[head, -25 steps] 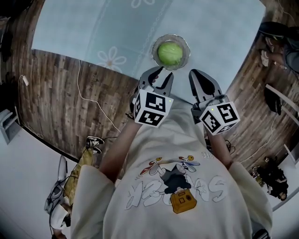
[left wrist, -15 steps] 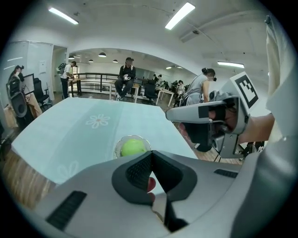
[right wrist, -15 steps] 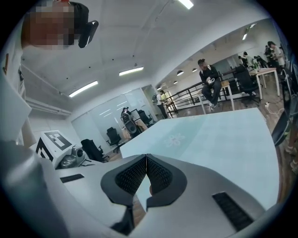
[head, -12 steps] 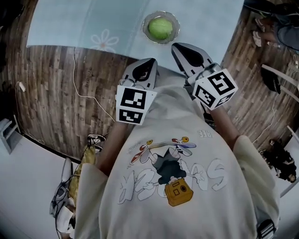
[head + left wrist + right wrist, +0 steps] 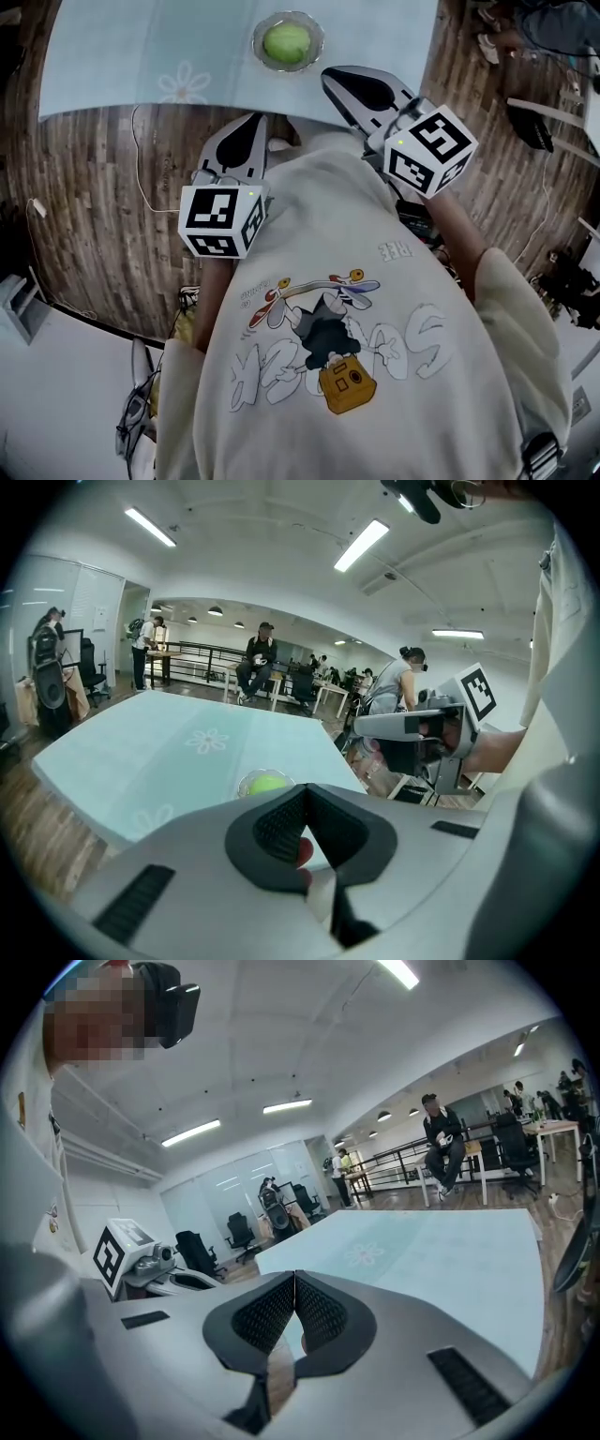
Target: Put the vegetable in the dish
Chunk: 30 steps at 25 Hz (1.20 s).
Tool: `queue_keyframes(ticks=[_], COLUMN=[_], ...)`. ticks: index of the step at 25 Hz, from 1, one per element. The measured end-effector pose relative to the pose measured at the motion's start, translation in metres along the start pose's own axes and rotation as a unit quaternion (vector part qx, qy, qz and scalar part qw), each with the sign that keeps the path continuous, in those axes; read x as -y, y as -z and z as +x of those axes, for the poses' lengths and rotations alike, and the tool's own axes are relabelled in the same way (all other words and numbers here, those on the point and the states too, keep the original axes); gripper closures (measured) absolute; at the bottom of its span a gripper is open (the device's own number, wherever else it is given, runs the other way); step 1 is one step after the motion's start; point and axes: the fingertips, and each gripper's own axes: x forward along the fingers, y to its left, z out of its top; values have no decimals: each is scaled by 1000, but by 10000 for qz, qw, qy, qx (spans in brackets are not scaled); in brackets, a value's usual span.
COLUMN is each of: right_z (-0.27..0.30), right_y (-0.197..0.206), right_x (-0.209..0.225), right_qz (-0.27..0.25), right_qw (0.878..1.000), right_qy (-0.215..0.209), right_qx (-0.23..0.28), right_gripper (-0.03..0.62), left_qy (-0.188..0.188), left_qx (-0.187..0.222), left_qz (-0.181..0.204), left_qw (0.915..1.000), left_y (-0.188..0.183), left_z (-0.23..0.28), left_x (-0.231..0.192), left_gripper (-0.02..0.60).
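A round green vegetable (image 5: 287,41) lies in a small glass dish (image 5: 313,49) near the front edge of the light blue table (image 5: 141,47). The same vegetable (image 5: 267,784) shows just beyond my left jaws in the left gripper view. My left gripper (image 5: 255,122) is held back over the floor, short of the table edge, shut with nothing in it. My right gripper (image 5: 331,74) hovers at the table edge, to the right of the dish, also shut and empty. Neither gripper touches the dish.
A wooden floor (image 5: 84,178) surrounds the table, with a white cable (image 5: 141,178) lying on it. The person's cream shirt (image 5: 347,375) fills the lower head view. Behind are people, desks and office chairs (image 5: 202,1241).
Both grippers have drawn back from the dish toward the person's body. The left jaws have closed. The dish with the vegetable has stayed where it was on the table.
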Motion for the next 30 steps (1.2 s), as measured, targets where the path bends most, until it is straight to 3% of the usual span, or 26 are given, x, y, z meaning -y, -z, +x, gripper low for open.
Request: queue_keyframes(ticks=[5, 10, 16, 25, 30], right_z=[-12, -20, -16, -25, -23], right_y=[-9, 9, 17, 18, 19], right_x=[-22, -53, -78, -71, -65], right_qz=[80, 160, -122, 12, 49], right_qw=[9998, 9997, 9998, 9995, 9993], right_qy=[21, 35, -92, 268, 301], right_qx=[162, 174, 82, 151, 217], right_gripper=[571, 571, 571, 571, 571], left_qy=[-53, -280, -509, -431, -443], left_qx=[284, 516, 814, 859, 889], left_qz=[-144, -257, -473, -553, -379], left_qw=[9995, 9979, 9943, 9938, 9943], left_y=[-6, -3, 1, 3, 0], left_z=[-23, -47, -70, -75, -72], left_x=[-1, -6, -16, -15, -15], left_gripper=[574, 574, 574, 574, 574])
